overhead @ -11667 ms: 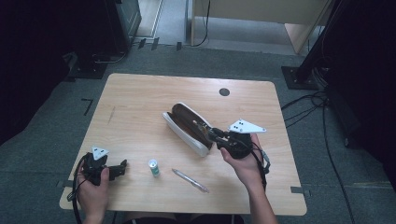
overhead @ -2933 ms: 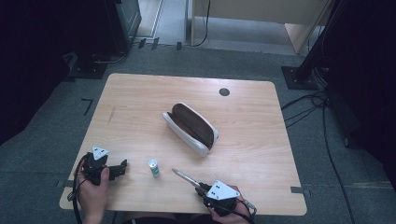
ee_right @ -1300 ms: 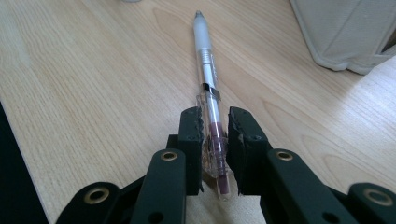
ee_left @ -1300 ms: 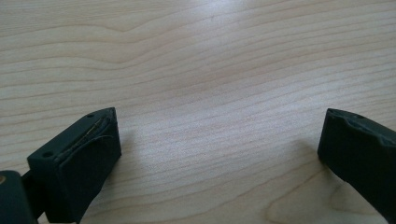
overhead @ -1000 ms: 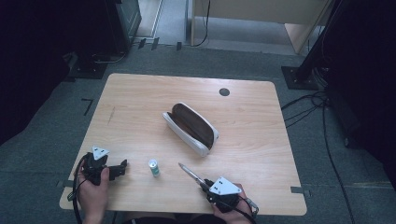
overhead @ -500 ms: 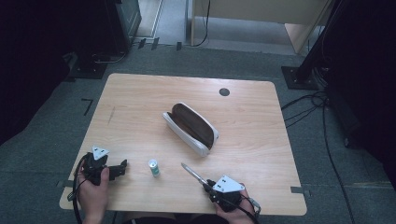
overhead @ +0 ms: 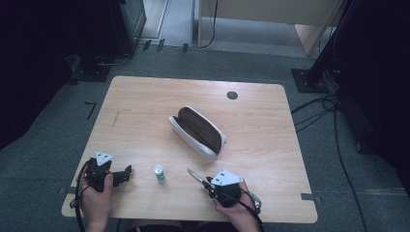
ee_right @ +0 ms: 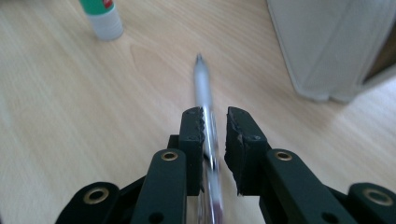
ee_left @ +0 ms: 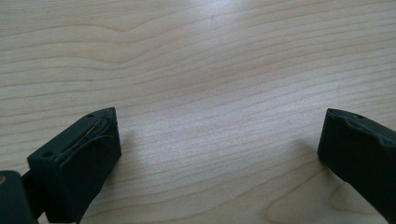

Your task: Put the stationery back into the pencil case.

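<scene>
Pen (ee_right: 204, 100) sits between the fingers of the right gripper (ee_right: 215, 126), which are clenched on its silver barrel; its tip points toward the upper middle of the right gripper view. In the high view the pen (overhead: 194, 176) sticks out from the right gripper (overhead: 209, 184) at the lower middle of the frame, directed up and left, near the front edge of the wooden worktop (overhead: 145, 106). A small white tube with a green label (overhead: 159, 173) stands just left of it, apart from the pen. The open white pencil case (overhead: 197, 133) with a brown inside lies in the centre of the frame. The left gripper (overhead: 126, 172) rests at the lower left on the worktop. Its fingers (ee_left: 77, 158) are released wide, with only bare wood between them.
</scene>
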The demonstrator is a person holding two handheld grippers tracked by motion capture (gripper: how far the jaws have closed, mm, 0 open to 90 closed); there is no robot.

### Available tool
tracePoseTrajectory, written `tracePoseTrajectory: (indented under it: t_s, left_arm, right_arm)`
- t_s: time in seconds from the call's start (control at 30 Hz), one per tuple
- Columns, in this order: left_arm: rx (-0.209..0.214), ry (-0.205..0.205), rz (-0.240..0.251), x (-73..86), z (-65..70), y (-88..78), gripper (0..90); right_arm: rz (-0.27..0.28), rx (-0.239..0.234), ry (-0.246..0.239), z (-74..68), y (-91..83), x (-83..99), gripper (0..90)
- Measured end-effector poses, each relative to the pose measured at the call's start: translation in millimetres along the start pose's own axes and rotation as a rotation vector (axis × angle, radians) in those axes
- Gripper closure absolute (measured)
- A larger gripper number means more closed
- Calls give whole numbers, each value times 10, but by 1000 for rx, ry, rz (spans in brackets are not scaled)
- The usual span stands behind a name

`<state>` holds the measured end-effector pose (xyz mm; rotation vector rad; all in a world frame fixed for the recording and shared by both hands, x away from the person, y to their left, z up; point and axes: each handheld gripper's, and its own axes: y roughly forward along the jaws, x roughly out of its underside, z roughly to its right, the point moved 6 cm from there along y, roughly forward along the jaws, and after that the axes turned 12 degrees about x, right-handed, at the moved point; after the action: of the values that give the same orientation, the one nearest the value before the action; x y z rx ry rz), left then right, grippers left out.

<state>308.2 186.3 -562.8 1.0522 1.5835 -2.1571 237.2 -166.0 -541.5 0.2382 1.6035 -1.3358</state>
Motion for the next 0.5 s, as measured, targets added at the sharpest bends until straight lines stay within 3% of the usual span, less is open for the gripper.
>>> tracePoseTrajectory:
  t_s: [0.3,0.5]
  left_arm:
    - [0,1,0,0,0,0,0]
    - [0,0,0,0,0,0,0]
  right_arm:
    - [-36,-32,-58,-129,282,-327,766]
    - [-76,-24,-93,-190,448,-392,768]
